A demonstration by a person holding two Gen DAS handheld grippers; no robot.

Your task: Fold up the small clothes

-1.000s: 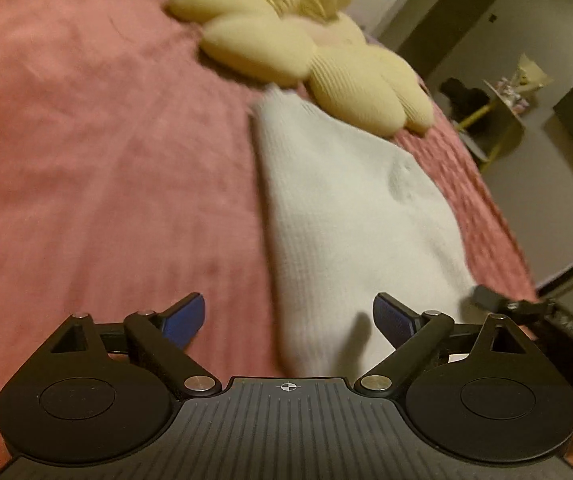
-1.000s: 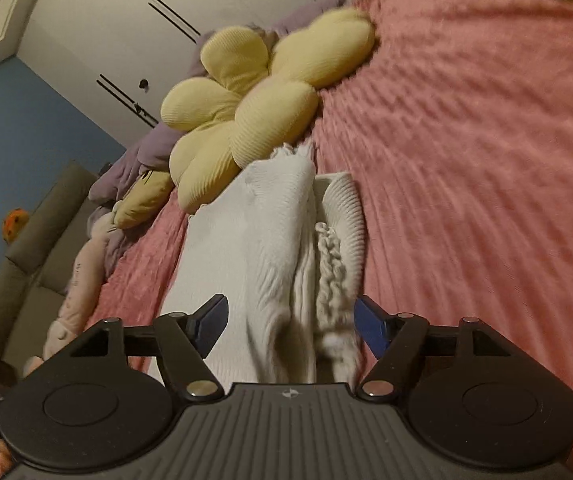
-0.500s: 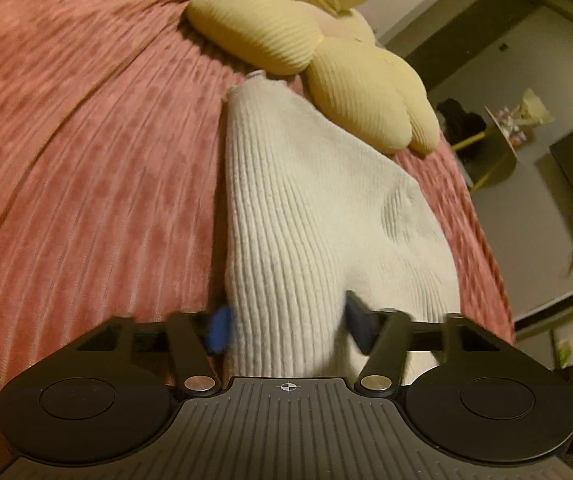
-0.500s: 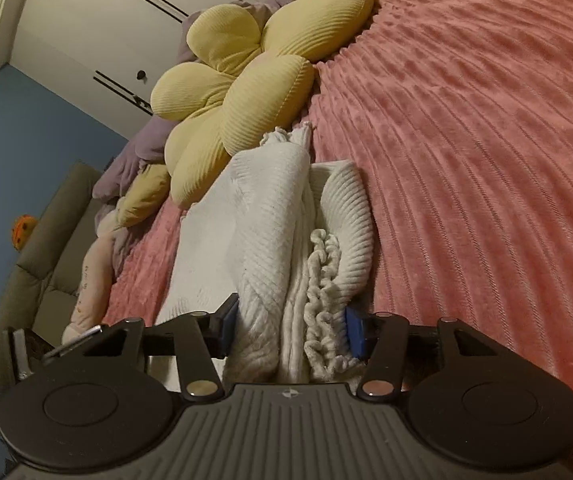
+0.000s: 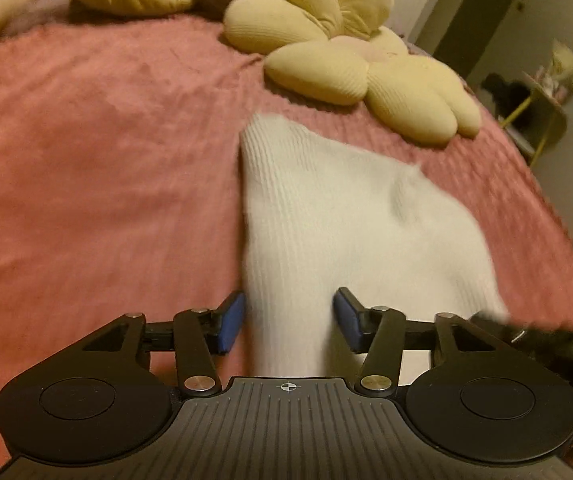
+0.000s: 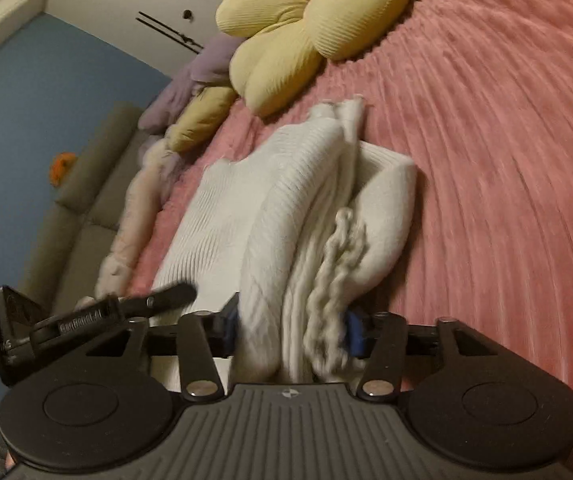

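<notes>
The white knit garment (image 5: 326,224) lies on the pink bedspread (image 5: 98,168), just on the near side of the yellow flower cushion (image 5: 350,68), approx. mid-bed. In the right wrist view it is seen already doubled over in several layers, w/ a braided cord at its near edge, so the folding is judged well under way; a final tidy or another fold may be left.

The right gripper (image 6: 292,330) is clamped on the bunched near edge, both blue pads pressed into the knit. The left gripper (image 5: 288,322) straddles the near corner furthest from the cushion; its jaws are opening and the pads stand a little off the fabric, so that corner is released.

Vs. half a sec. ago, the left pads, then pinched on the knit, are parted; more bedspread and the whole cushion are now seen in the left view. The right grip is unchanged.
</notes>
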